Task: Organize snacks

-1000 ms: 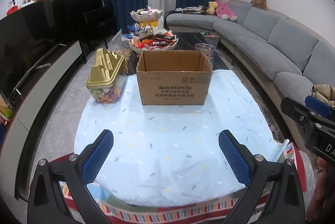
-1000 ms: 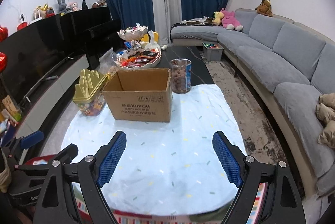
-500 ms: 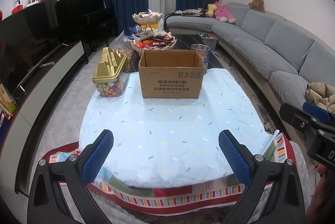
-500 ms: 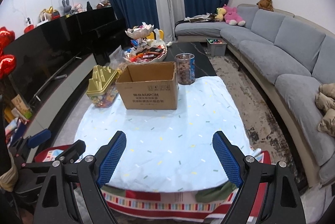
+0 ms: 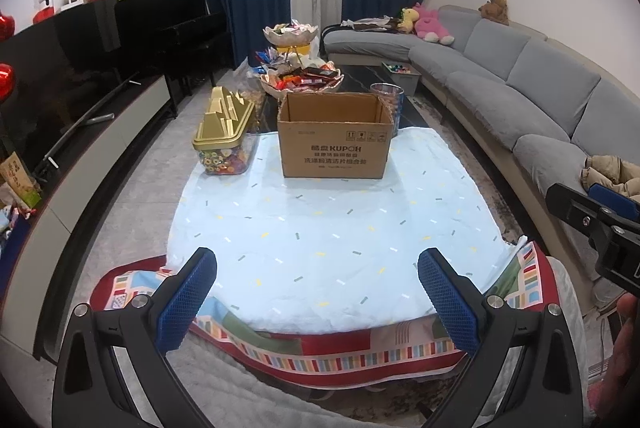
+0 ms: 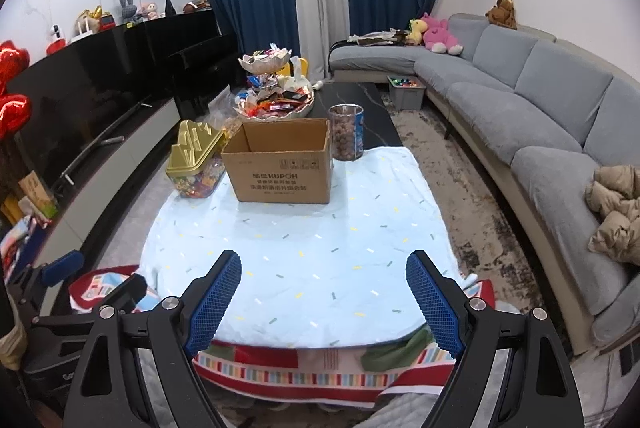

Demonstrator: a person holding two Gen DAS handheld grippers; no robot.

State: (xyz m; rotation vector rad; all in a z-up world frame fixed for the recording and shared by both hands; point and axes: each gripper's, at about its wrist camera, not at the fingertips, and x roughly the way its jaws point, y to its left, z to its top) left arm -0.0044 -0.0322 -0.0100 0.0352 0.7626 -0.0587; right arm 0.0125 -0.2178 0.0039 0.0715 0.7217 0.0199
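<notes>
An open cardboard box (image 5: 335,135) (image 6: 282,164) stands at the far end of a table covered with a light blue cloth (image 5: 320,224) (image 6: 304,248). Left of it is a clear candy tub with a gold lid (image 5: 224,136) (image 6: 196,164). Behind it are a clear jar of brown snacks (image 6: 346,137) (image 5: 389,100) and a two-tier dish heaped with wrapped snacks (image 5: 302,78) (image 6: 276,100). My left gripper (image 5: 318,292) and my right gripper (image 6: 323,292) are both open and empty, held back over the near table edge.
A grey sectional sofa (image 5: 532,100) runs along the right. A black TV unit and piano (image 5: 100,68) line the left. A striped red cloth (image 5: 340,352) hangs over the near table edge. A small bin of toys (image 6: 406,93) sits on the floor behind.
Both grippers have pulled back and up from the table, so the box and snacks look farther away and the near table edge shows. Both jaws stay open.
</notes>
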